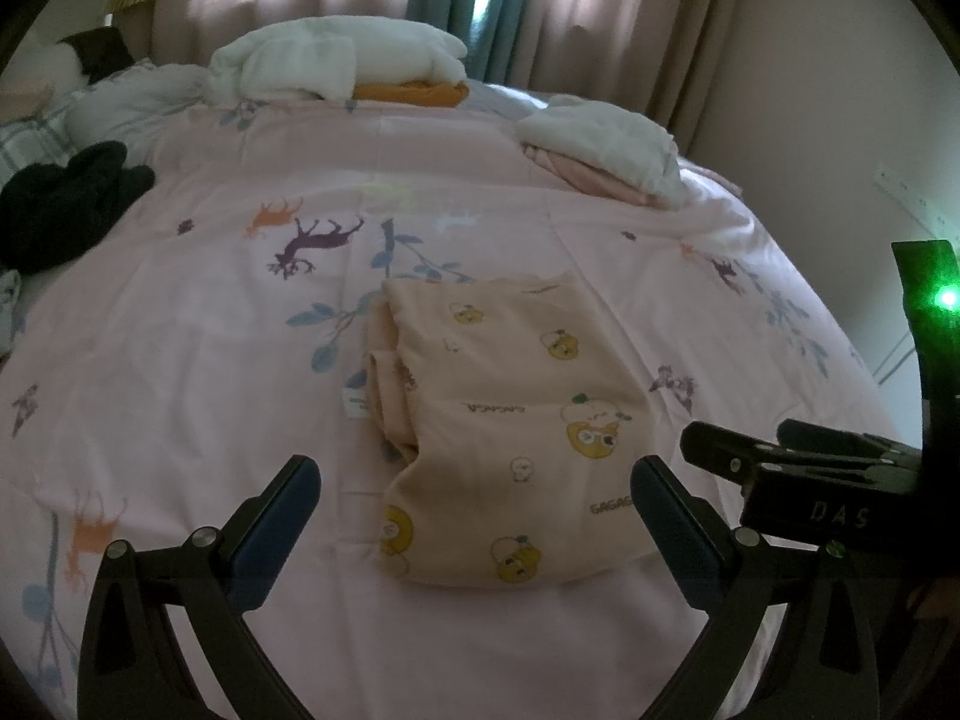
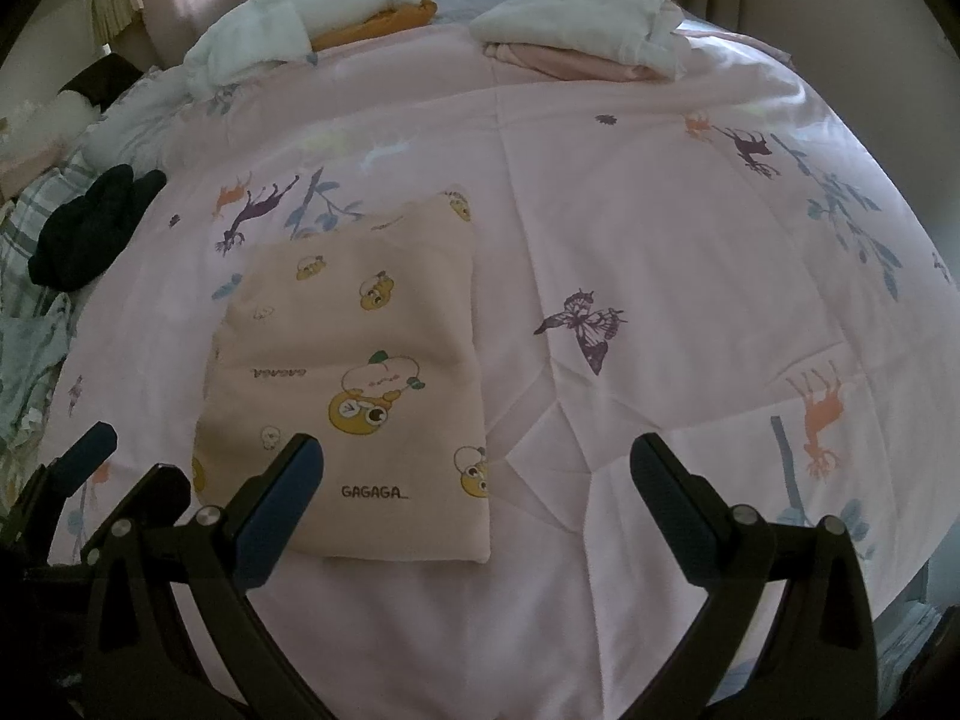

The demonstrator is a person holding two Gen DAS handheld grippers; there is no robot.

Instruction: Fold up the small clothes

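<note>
Both grippers, left gripper (image 1: 474,495) and right gripper (image 2: 477,477), hang wide apart and empty over the near edge of the pink animal-print quilt (image 2: 660,228).

Largest first: two stacks of folded white, orange and pink clothes (image 2: 576,36) sit along the quilt's far edge; a loose black garment (image 1: 66,204) lies at its left edge, seemingly unfolded; the peach cartoon-print child's garment (image 2: 354,372) rests near the near edge, already a neat rectangle, probably ready for stacking.
</note>
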